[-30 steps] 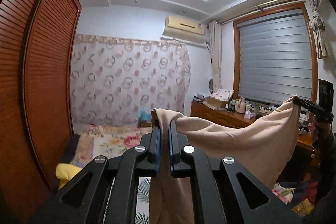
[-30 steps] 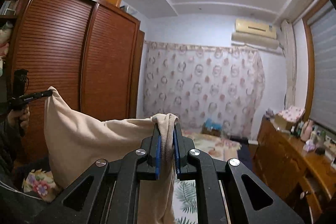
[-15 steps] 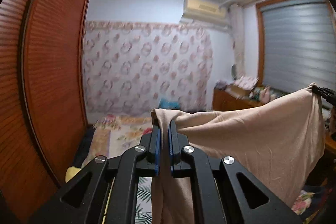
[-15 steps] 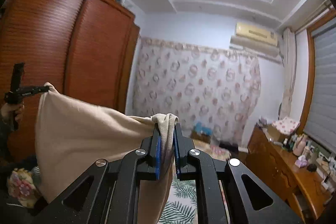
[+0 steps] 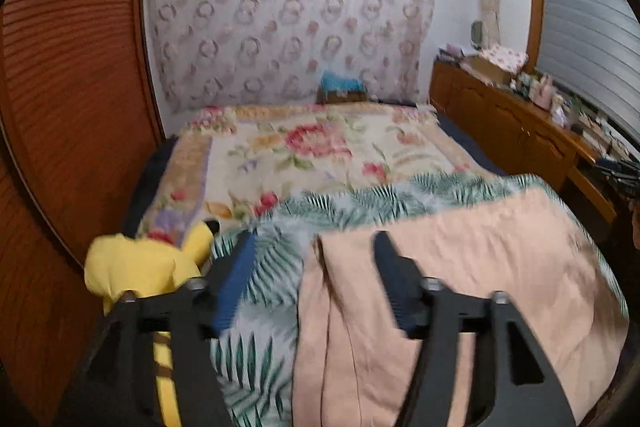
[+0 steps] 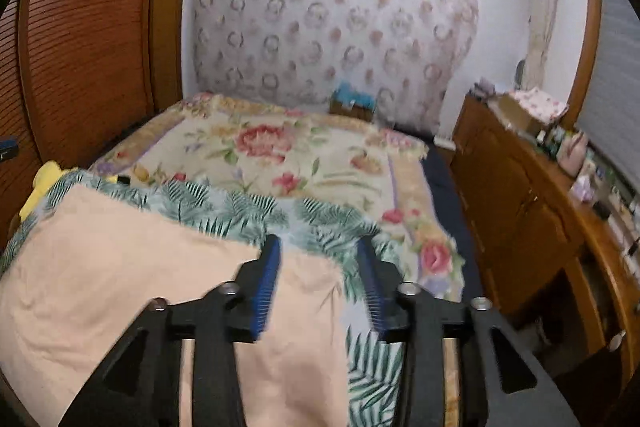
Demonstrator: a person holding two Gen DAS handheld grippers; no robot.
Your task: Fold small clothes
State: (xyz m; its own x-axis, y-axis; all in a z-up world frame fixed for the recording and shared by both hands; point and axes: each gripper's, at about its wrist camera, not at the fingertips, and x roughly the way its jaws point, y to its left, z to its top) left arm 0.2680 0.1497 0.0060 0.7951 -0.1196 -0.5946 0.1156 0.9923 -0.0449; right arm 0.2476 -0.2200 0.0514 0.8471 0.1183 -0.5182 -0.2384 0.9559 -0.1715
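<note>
Lying spread across the near end of the bed (image 5: 320, 163), the peach garment (image 5: 460, 267) rested flat on the fern-print cover (image 5: 360, 199), its far edge running almost straight from side to side. The left tool (image 5: 314, 255) stood with its jaws apart, having just been opening, and the garment's left corner lay loose between them with neither pad pressing it. The right tool (image 6: 318, 259) was likewise parted, its jaws also having just been opening, and the garment's right corner sat beneath the gap, free of both pads. A yellow plush toy (image 5: 140, 267) sat just beside the cloth on the left, near the louvred wardrobe (image 5: 72, 87), and a wooden dresser (image 6: 520, 195) ran along the right side, well apart from the work. By the look of it, the lay-out step was ending: the cloth was down and let go, and no fold yet showed. The next move would likely call for both tools to take hold of one edge or a pair of corners and carry them over the rest, keeping the edges level so the halves meet squarely.
</note>
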